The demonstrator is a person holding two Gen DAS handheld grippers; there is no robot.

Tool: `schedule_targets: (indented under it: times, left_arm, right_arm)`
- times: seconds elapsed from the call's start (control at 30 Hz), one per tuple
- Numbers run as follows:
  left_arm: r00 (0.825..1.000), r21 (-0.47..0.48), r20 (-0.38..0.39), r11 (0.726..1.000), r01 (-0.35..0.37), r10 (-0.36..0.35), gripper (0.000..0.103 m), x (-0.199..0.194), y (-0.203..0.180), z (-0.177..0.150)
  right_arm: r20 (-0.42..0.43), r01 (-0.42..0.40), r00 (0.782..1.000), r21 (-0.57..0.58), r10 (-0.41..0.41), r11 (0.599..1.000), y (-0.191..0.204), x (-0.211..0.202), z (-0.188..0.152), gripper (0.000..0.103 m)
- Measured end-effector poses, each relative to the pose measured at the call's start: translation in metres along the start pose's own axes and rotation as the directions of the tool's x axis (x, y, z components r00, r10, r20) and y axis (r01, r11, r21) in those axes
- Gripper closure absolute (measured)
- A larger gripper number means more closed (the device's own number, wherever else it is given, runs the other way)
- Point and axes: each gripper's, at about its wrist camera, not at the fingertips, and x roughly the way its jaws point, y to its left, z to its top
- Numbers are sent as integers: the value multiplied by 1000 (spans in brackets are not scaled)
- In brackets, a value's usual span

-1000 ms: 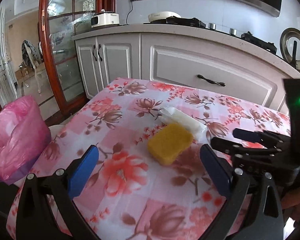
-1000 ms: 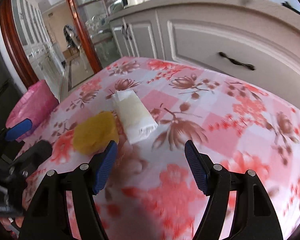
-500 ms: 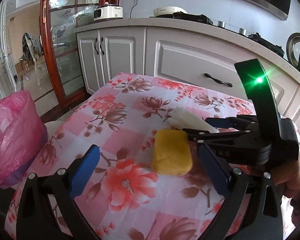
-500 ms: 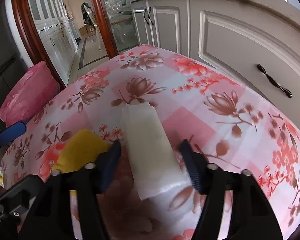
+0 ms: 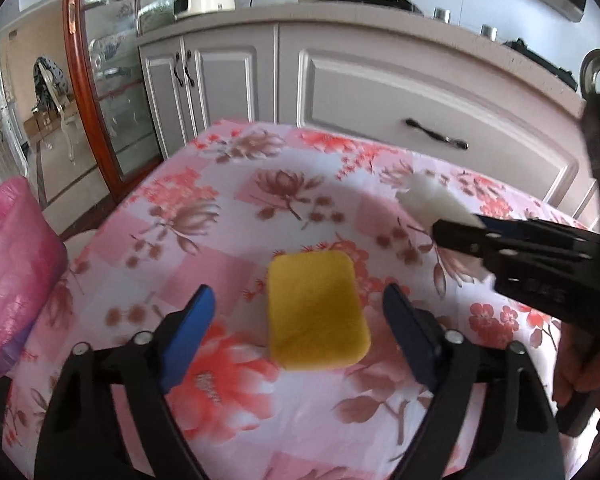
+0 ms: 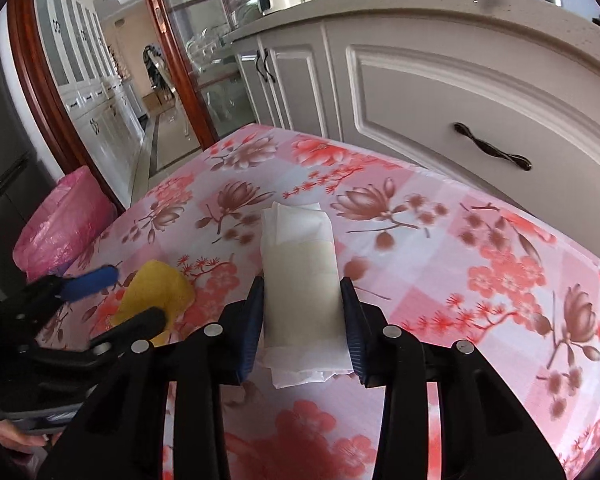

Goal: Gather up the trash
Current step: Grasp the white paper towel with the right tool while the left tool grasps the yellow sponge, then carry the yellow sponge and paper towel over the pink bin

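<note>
Left view: one sponge [image 5: 318, 310], one packet [image 5: 432, 204], one pink bag [image 5: 16, 276] off the desk [image 5: 228, 236] edge. Left tool [image 5: 298, 320] wide apart, straddling the sponge without touching; 0.5 s ago it sat farther back.

Right view: right tool [image 6: 303, 312] clamped on the packet [image 6: 300, 280], which lies on the desk; 0.5 s ago its fingers stood clear of it.

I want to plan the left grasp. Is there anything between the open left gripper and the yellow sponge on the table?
Nothing visible blocks it. The yellow sponge lies flat on the floral tablecloth, straight ahead between the open fingers of the left gripper. The right gripper, closed on the white packet, stays off to the side.
</note>
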Motion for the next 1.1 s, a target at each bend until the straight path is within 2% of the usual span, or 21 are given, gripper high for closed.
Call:
schedule_targets:
  times: [0.1,0.17,0.23,0.33,0.4,0.53,0.7,0.93,1.1]
  left_arm:
    - [999,-5,-42,1000,-26,25,33,14,-5,1]
    - [997,-6,-73,999,-39,38,48,24,-6,1]
    - [995,-2,-80,999,-53,52,55,28,-6,0]
    - [996,-9,-81,999,-40,39,56,22,-6,-2]
    - [998,-7,-55,999,-42,42,56,10,-6,-4]
    - [999,-7,-9,999,-39,39,56,-22,-7,-10]
    - [996,-8,87,999,-32,33,56,-83,-6,-27]
    - [979,1,202,1000,12,-12,56,-174,-4,-55]
    - [963,28,266,999,26,-33,56,-226,-3,-78]
  right_arm:
    - [13,-14,1000,21,14,1000,-2,-6,-3,66]
    - [15,-20,1000,23,20,1000,-1,-9,-5,66]
    - [18,-25,1000,28,25,999,0,-12,-8,66]
    - [31,-22,999,32,21,999,5,-21,-12,66]
    - [46,-17,999,40,15,999,11,-31,-15,66]
    - [85,-3,996,54,-1,999,25,-56,-23,66]
    - [120,0,993,62,-8,998,48,-96,-40,66]
    - [201,0,980,32,-6,999,95,-166,-77,66]
    - [251,21,968,25,-27,999,125,-209,-107,66]
